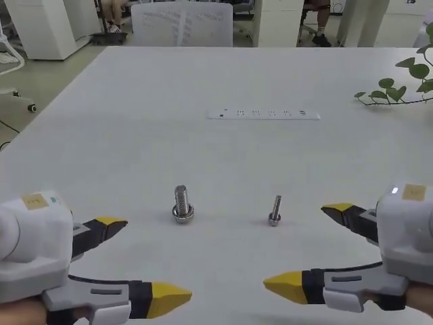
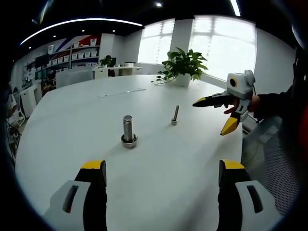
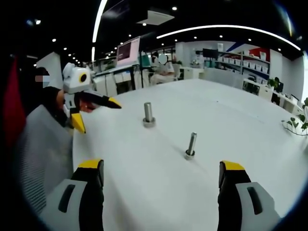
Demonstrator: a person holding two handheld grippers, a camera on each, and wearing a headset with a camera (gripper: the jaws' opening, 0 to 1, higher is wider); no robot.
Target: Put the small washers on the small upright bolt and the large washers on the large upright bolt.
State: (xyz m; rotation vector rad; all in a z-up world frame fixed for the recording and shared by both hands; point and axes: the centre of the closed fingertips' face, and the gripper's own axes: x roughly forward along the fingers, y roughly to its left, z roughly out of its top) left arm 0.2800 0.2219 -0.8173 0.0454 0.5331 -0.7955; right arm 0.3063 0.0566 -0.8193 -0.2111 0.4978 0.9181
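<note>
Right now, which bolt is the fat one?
The big bolt nearer the left gripper: thicker and taller than the small bolt by the right gripper.

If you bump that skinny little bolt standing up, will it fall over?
Probably, yes. The small bolt stands tall and thin on a narrow base, so a nudge near its top would likely tip it. Once down, its round shank could roll on the smooth table. The large bolt looks steadier, with a wider base.
</note>
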